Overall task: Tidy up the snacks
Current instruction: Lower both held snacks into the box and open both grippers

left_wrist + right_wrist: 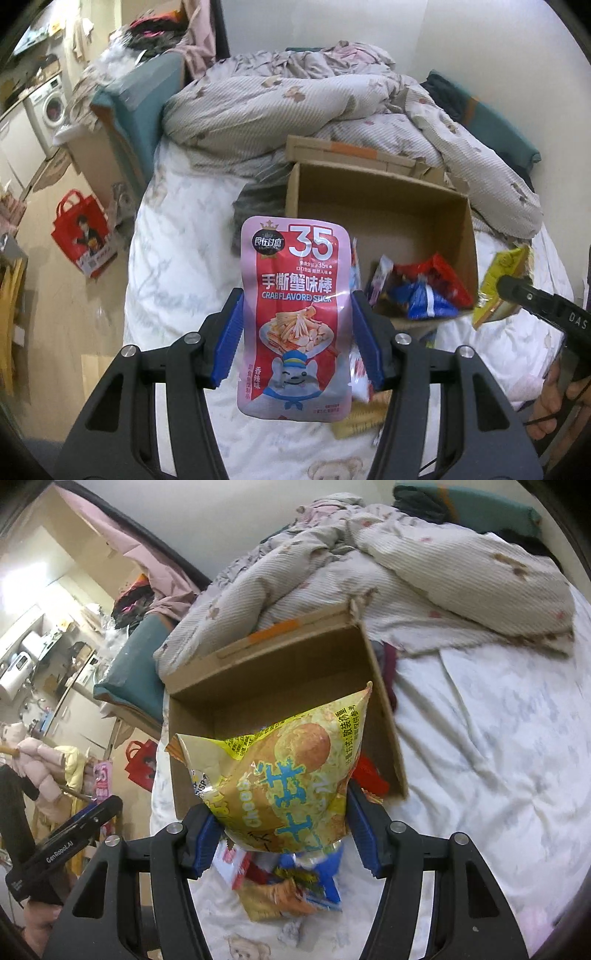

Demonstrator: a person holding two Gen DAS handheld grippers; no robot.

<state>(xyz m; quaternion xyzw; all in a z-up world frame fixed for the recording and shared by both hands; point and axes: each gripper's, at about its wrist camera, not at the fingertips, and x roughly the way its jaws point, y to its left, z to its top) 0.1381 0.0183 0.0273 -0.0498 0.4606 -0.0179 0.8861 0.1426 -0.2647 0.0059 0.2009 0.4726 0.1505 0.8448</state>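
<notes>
**Two snack packs held above the bed**

My left gripper (295,332) clamps a pink crab-flavoured stick pouch (293,314) by its long side edges; the pouch stands upright, long axis vertical, printed face toward the camera. My right gripper (284,830) squeezes a yellow cheese-snack bag (280,771), tilted, its top corner pointing up and right. Both hang over the white bedsheet (177,266), in front of an open cardboard box (380,206) holding several other packets (424,288). A rumpled quilt (295,99) lies behind.
</notes>
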